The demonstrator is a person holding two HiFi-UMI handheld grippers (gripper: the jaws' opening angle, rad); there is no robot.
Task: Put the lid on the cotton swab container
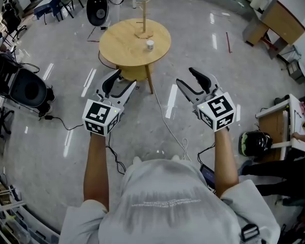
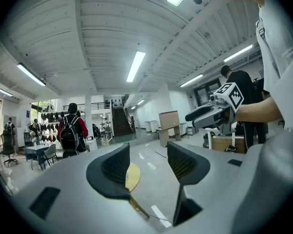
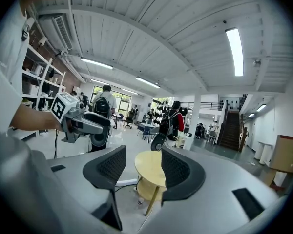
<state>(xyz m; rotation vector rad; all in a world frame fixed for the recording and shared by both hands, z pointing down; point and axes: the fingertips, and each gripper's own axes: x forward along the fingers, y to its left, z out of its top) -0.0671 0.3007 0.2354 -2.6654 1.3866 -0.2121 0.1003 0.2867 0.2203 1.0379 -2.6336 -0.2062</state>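
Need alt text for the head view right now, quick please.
A person holds the left hand-held gripper and the right hand-held gripper out over a grey floor, both open and empty. Ahead stands a round wooden table bearing a small white container and a wooden stand.

Table (image 1: 122,44): round, pale wood, on grey floor.
Stand (image 1: 143,22): wooden, upright on the table.
Cable (image 1: 164,122): white, trailing across the floor.
Black round device (image 1: 28,89): on the floor, left.
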